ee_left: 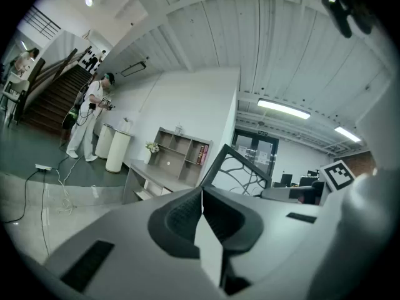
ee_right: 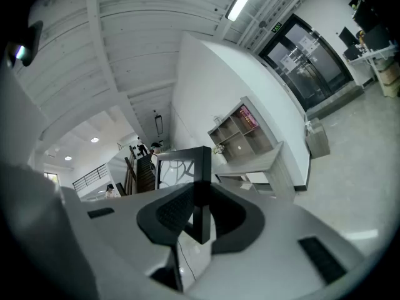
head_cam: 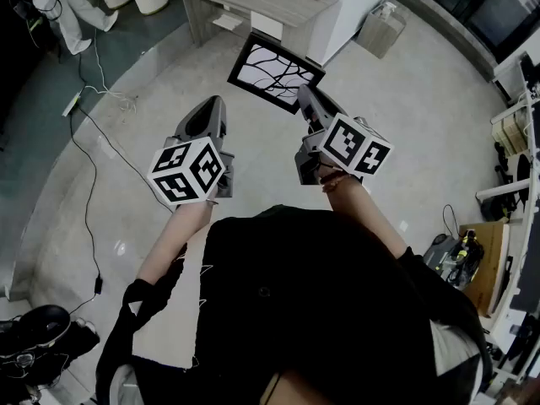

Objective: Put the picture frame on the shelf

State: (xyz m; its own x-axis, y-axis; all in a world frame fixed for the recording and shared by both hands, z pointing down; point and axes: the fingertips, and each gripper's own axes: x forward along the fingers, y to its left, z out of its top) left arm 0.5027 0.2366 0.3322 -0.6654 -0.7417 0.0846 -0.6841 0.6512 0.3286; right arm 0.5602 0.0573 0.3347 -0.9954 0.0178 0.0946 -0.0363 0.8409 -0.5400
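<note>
In the head view, your right gripper [head_cam: 304,95] has its fingers clamped on the right-hand edge of the picture frame [head_cam: 272,70]. You hold the black frame, with its dark branch lines on white, out in front of you above the floor [head_cam: 396,91], near the grey counter [head_cam: 253,2]. Your left gripper [head_cam: 211,104] sits beside it, close to the frame's left corner.

In the left gripper view, the left fingers [ee_left: 187,220] are pressed together with nothing between them. The picture frame [ee_left: 240,170] stands off to their right and apart from them, with the right gripper's marker cube [ee_left: 340,175] beyond it. Ahead, the shelf [ee_left: 181,150] sits on the counter [ee_left: 156,179] against the white wall. A person [ee_left: 90,114] in white stands by the staircase [ee_left: 53,102].

In the right gripper view, the right fingers [ee_right: 172,214] grip one black side bar of the frame, which rises upright between them. The shelf [ee_right: 240,130] lies ahead to the right.
</note>
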